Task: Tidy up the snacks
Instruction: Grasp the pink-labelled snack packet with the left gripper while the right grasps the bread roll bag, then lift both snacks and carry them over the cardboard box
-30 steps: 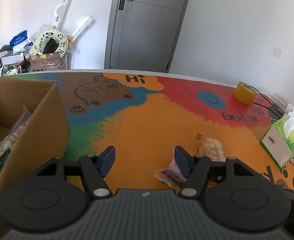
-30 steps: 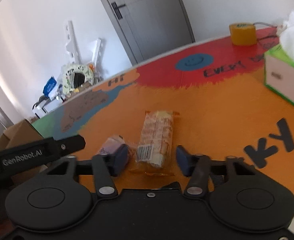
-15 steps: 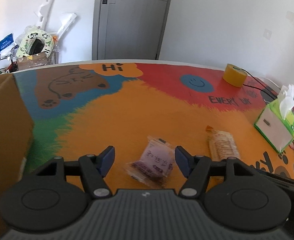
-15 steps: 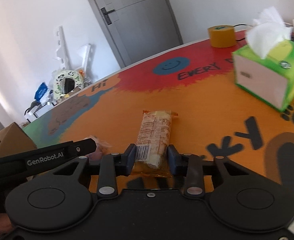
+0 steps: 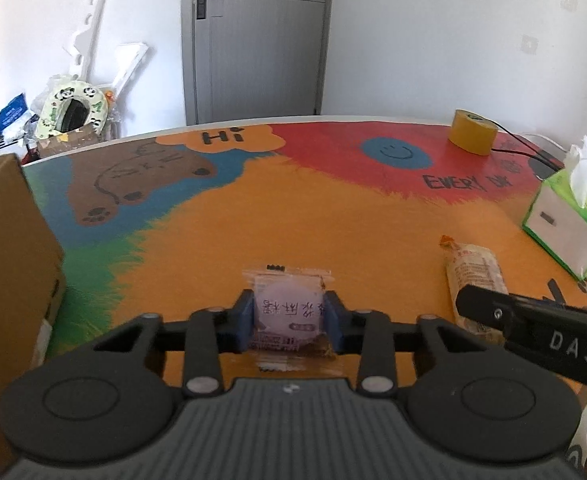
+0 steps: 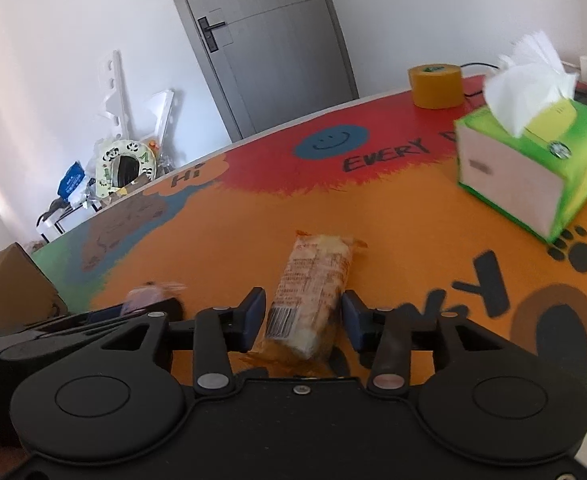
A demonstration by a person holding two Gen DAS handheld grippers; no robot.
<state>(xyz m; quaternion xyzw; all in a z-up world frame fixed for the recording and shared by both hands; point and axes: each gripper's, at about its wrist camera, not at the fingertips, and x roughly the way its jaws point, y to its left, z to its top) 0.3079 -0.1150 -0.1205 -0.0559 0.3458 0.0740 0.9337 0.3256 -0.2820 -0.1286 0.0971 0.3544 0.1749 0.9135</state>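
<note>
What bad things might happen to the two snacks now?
1. The left gripper is closing its fingers on the soft purple snack; a hard squeeze might squash it.
2. The right gripper is opening around the long orange snack, with gaps at both pads, so lifting now would probably leave it on the table.
3. Both grippers sit close together and might bump.

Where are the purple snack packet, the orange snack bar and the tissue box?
purple snack packet (image 5: 287,312), left wrist view, printed front.
orange snack bar (image 6: 313,280), right wrist view, wrapper middle.
tissue box (image 6: 509,176), right wrist view, pale side panel.
</note>
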